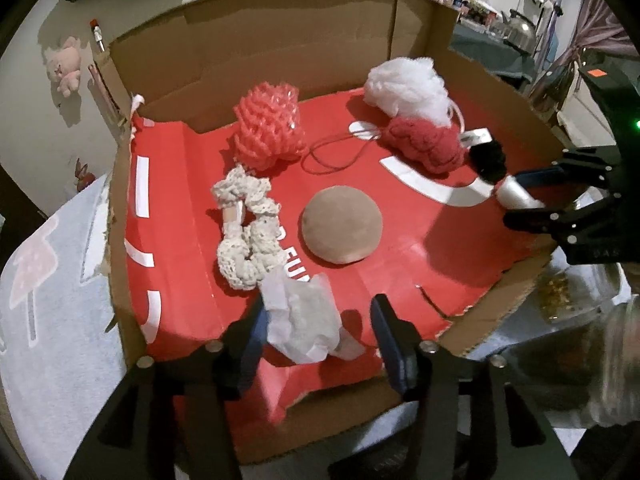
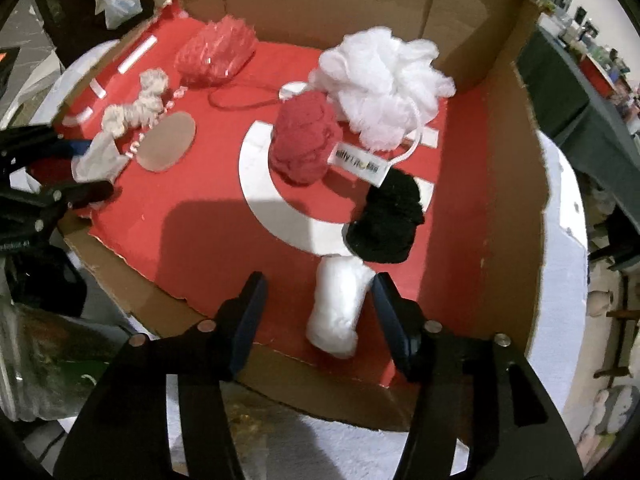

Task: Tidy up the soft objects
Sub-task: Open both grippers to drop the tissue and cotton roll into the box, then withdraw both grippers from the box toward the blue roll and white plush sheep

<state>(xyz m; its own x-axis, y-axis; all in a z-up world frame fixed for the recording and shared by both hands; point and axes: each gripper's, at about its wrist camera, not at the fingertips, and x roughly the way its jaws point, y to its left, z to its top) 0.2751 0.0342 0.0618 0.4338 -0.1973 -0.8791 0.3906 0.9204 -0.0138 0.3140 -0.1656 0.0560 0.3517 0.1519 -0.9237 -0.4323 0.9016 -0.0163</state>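
Seven soft pieces already inside cardboard tray (image 1: 132, 208); crumpled tissue (image 1: 304, 320) at six o'clock between parted left gripper (image 1: 316, 332), unpressed; white roll (image 2: 338, 308) likewise loose within right gripper (image 2: 320, 312); tidying nearly done

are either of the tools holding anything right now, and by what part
Nothing is held. The left tool stands open around a crumpled white tissue wad, and the right tool stands open around a white cotton roll, both lying on the red cardboard tray.

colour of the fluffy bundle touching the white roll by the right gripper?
Black, clearest in the right wrist view.
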